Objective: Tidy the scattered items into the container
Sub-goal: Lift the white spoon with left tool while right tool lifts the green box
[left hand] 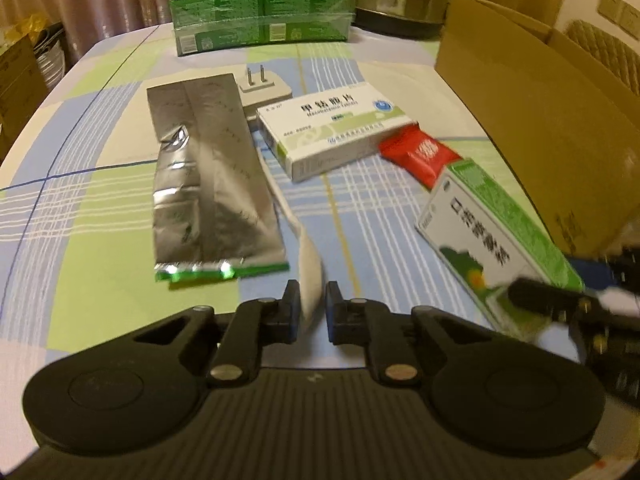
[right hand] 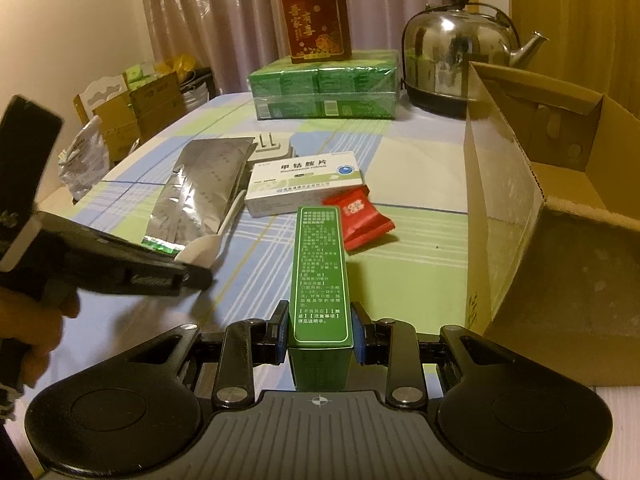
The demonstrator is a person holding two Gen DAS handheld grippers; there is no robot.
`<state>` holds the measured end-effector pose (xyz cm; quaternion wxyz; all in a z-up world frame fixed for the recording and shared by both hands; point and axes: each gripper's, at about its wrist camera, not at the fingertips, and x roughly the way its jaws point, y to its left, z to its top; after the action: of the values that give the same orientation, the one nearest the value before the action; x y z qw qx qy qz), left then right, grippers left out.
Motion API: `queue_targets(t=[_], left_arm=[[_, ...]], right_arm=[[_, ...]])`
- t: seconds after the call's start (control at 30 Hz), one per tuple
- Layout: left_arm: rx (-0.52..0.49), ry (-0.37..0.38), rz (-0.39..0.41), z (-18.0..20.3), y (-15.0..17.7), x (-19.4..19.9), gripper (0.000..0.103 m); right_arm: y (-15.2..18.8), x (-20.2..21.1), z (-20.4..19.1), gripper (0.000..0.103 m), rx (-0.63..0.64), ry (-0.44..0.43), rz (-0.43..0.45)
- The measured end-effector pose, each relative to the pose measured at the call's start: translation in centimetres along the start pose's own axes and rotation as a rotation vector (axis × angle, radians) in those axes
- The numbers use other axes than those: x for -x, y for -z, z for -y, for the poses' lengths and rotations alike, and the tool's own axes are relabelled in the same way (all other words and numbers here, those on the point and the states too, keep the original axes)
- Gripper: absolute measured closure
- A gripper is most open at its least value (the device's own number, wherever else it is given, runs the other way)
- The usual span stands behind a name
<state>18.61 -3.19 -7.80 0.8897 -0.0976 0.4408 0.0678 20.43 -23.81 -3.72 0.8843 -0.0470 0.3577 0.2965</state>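
My right gripper (right hand: 320, 324) is shut on a green medicine box (right hand: 320, 276) and holds it above the table, left of the open cardboard box (right hand: 520, 216). The same box shows in the left wrist view (left hand: 492, 240) with the right gripper (left hand: 520, 296) at its end. My left gripper (left hand: 313, 304) straddles the bowl of a white plastic spoon (left hand: 308, 276); its pads are close to the spoon, and contact is unclear. On the table lie a silver foil pouch (left hand: 208, 176), a white medicine box (left hand: 332, 128), a red sachet (left hand: 420, 156) and a white plug adapter (left hand: 264, 88).
A green wrapped pack (right hand: 324, 88) with a red carton (right hand: 314, 20) on it stands at the table's far edge, beside a steel kettle (right hand: 456, 60). The cardboard box (left hand: 540, 120) fills the right side. Cartons and bags (right hand: 132, 104) sit beyond the table's left edge.
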Motion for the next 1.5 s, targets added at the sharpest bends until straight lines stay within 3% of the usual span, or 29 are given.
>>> queue_targets(t=[0.23,0.47,0.5,0.57,0.63,0.77,1.0,1.3,1.43,1.5], left_arm=[[-0.026,0.004,-0.005,-1.6,2.4,2.0,0.097],[-0.012,0.047,0.038,-1.5,1.4,2.6,0.094],[-0.001,0.053,0.045,-1.4,1.2,2.5,0.091],[0.016,0.054,0.055,-1.0,0.5,2.2,0.069],[0.035,0.052,0.060,-0.5,-0.1,1.6,0.058],[0.086,0.030,0.057,0.0,-1.0,0.6,0.045],[0.147,0.060,0.055,0.5,-1.7,-0.2,0.043],[0.133,0.042,0.038,0.5,-1.7,-1.0,0.043],[0.175,0.032,0.038,0.0,-1.9,-1.5,0.046],[0.179,0.032,0.038,-0.1,-2.0,-1.7,0.054]], right_arm=[[0.4,0.4,-0.8,0.075,0.010,-0.002,-0.007],[0.1,0.3,-1.0,0.075,0.012,0.006,-0.003],[0.0,0.2,-1.0,0.076,0.015,0.006,0.000],[-0.1,0.2,-1.0,0.076,0.015,0.006,0.004],[-0.3,0.0,-0.9,0.075,0.015,0.003,0.009],[-0.5,-0.4,-1.0,0.075,0.045,-0.001,0.015],[-0.3,-1.5,-0.4,0.075,0.049,-0.017,-0.010],[-0.2,-1.7,0.4,0.075,0.030,-0.015,-0.016],[-0.2,-1.7,0.5,0.075,0.032,-0.012,-0.016],[-0.2,-1.7,0.4,0.075,0.032,-0.011,-0.015]])
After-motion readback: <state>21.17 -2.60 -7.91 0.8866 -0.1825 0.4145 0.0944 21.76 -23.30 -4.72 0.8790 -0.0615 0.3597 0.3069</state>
